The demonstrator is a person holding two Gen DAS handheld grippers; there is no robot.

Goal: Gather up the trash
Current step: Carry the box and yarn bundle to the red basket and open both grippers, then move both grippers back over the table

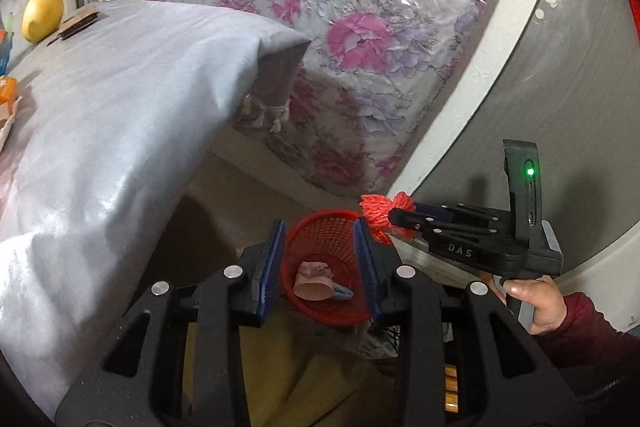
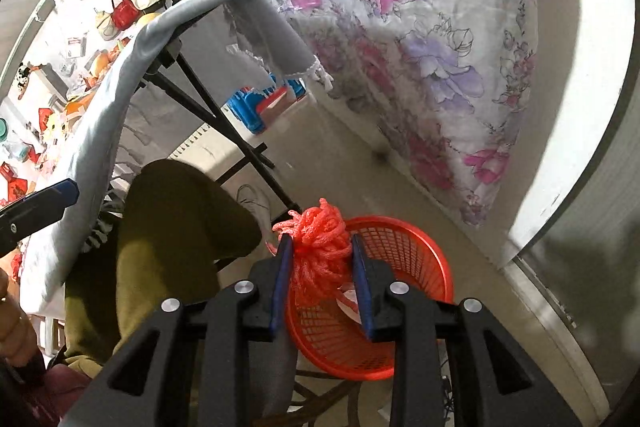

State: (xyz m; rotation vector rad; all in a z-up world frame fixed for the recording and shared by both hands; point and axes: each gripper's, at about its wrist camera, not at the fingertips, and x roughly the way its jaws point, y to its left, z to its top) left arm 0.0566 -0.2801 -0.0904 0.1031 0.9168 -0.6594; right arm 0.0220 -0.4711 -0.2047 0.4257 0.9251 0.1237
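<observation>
Right wrist view: right gripper (image 2: 322, 259) jaws clamp the red mesh wad (image 2: 320, 247), red basket (image 2: 420, 251) just beyond and below. Left gripper (image 1: 320, 267) jaws stand apart, empty.

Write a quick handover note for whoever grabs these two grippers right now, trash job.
Right gripper: shut on the red mesh bundle, held above the red basket.
Left gripper: nothing between its fingers, jaws apart, aimed at the basket from above.
Done: crumpled pink paper already lies in the basket.
Left: drop the bundle into the basket, then check the grey-clothed table for more trash.
</observation>
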